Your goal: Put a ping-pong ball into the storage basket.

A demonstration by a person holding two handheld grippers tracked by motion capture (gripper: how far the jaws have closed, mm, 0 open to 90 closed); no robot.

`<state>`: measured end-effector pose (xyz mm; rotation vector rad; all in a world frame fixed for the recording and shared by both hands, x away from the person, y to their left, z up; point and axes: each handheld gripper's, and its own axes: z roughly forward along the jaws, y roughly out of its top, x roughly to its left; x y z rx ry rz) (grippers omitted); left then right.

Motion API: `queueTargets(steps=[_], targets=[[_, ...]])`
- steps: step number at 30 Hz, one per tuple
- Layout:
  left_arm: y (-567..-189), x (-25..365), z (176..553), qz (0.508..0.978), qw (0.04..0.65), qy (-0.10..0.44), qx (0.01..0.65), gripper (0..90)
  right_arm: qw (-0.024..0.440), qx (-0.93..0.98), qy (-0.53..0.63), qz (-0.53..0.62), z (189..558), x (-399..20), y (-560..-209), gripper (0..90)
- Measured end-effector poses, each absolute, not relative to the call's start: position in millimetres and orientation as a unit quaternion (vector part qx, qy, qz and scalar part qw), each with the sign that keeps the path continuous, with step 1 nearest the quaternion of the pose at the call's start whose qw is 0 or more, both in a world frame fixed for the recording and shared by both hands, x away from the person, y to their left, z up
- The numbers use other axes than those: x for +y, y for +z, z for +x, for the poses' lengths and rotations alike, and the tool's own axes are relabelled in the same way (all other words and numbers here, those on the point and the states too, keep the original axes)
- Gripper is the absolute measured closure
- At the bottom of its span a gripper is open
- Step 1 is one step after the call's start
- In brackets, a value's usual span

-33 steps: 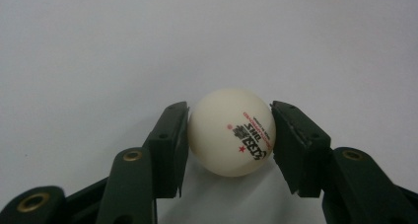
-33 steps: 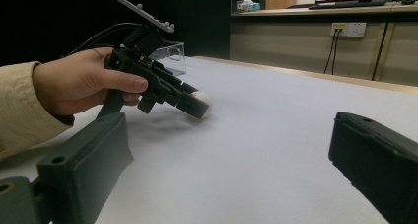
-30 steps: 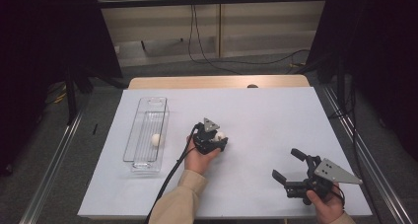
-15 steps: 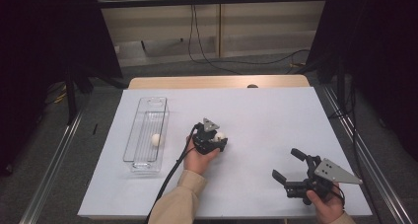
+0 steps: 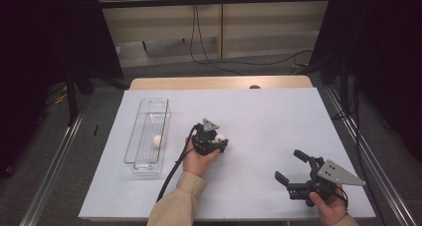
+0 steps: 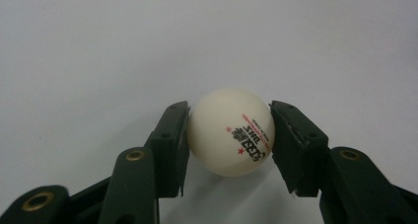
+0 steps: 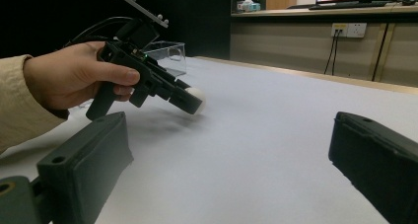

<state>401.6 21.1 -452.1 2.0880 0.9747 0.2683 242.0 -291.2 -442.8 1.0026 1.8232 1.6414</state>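
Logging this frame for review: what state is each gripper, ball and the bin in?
Left gripper: shut on held ball.
Held ball: white, clamped between both pads, low over the table.
Right gripper: open, nothing between its pads.
Bin: clear, upright, open-topped.
Bin ball: lying inside the bin.

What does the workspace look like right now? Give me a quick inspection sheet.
Surface: white table top, flat, no spills seen.
Job's things: one white ball clamped in the left tongs, at or just above the table; a second ball lies in the clear tray at the left.
Clutter: nothing seen.
Grippers: left tongs shut on the ball; right tongs open, holding nothing, near the front right edge.
Cables: black cable trails from the left tongs along the sleeve; more cables on the floor behind the table.
Surroundings: dark curtains at both sides, wall sockets behind.
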Motion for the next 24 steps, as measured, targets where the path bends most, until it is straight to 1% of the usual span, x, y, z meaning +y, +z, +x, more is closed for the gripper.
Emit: queueTargets(steps=[24], targets=[[-435, 37, 397, 0.822, 0.398, 0.095, 0.396, 51.2, 0.243, 0.669, 0.601, 0.365, 242, -290, -443, 1.9]])
